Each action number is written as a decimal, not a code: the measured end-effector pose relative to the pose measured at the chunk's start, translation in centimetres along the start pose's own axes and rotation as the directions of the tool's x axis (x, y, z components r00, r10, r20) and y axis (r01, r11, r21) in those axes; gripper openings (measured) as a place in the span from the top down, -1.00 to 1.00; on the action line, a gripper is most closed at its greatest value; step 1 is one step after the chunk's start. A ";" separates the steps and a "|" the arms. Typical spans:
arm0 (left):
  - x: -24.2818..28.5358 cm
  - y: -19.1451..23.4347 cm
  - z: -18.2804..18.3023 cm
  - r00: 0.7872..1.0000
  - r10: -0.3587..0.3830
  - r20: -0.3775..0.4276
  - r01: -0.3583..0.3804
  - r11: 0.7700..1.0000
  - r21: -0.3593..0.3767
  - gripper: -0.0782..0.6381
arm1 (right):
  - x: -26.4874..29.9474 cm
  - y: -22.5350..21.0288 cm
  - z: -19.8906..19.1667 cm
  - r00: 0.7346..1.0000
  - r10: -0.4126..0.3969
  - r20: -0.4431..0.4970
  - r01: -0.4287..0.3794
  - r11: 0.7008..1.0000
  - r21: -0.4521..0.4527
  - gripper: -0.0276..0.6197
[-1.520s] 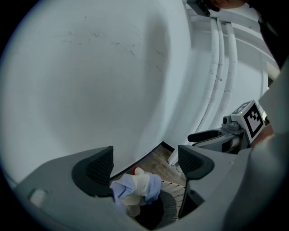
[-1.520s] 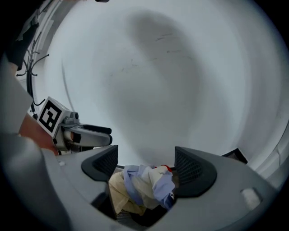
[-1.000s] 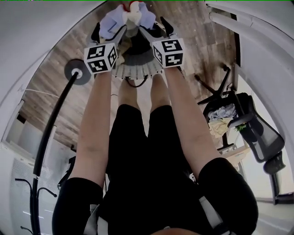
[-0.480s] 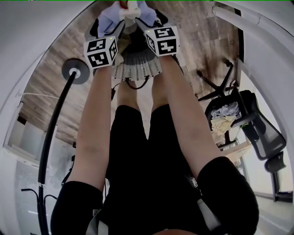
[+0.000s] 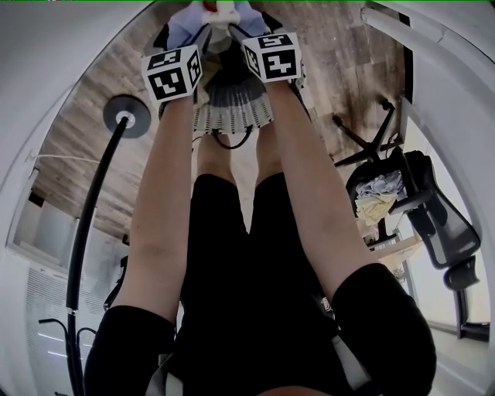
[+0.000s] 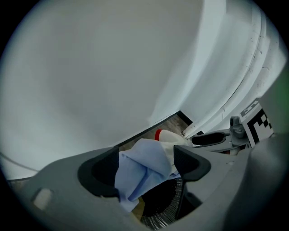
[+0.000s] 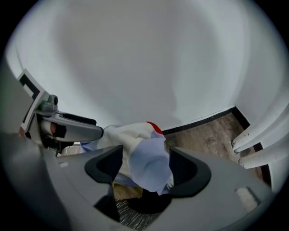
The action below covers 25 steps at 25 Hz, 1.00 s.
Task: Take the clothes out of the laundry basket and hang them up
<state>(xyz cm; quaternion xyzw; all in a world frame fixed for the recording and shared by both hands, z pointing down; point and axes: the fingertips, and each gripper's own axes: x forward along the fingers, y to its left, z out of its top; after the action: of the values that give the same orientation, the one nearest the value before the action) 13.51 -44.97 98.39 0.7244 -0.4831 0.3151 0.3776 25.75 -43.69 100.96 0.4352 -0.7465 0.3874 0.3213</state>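
A light blue and white garment (image 5: 220,11) with a red patch hangs bunched above the white mesh laundry basket (image 5: 232,116) on the wood floor. Both grippers hold it from either side at arm's length. In the left gripper view the blue cloth (image 6: 135,176) fills the gap of my left gripper (image 6: 146,164), whose jaws are closing on it. In the right gripper view the white and blue folds (image 7: 151,158) fill my right gripper (image 7: 146,167), pads against the cloth. The basket mesh (image 7: 131,216) shows dark below. In the head view, left gripper (image 5: 186,35) and right gripper (image 5: 247,27) stand close together.
A black coat stand with a round base (image 5: 124,116) rises at the left. An office chair (image 5: 418,209) with clothes piled on it stands at the right. White walls curve round both sides, with a white frame (image 5: 402,31) at upper right.
Both grippers have moved farther up the view and closer together, carrying the garment with them. The garment now reaches the top edge of the head view.
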 end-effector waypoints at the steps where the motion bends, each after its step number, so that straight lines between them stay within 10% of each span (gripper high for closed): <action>1: 0.0 0.1 -0.2 1.000 0.006 -0.020 -0.006 1.000 -0.010 -0.30 | 0.1 0.1 0.0 1.000 0.001 -0.011 -0.001 1.000 0.001 -0.08; 10: 2.0 -0.7 -2.5 0.978 0.001 -0.211 -0.012 0.999 -0.051 -0.08 | 0.8 0.1 -0.7 0.991 -0.002 -0.135 0.002 1.000 0.004 0.16; 16: 1.8 -1.5 -2.4 0.982 -0.032 -0.187 0.022 0.998 -0.054 0.71 | 0.5 1.3 -0.6 0.990 0.025 -0.141 -0.032 0.998 -0.051 0.64; 25: -2.3 -1.1 -0.6 0.994 -0.013 -0.105 0.009 1.000 -0.030 0.74 | -3.9 1.2 0.4 0.998 0.010 -0.055 -0.011 1.000 -0.007 0.77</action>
<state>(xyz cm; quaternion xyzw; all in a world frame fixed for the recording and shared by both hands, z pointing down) 13.68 -43.12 96.55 0.7040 -0.4632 0.3435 0.4146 26.25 -42.12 97.22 0.4194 -0.7410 0.3983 0.3410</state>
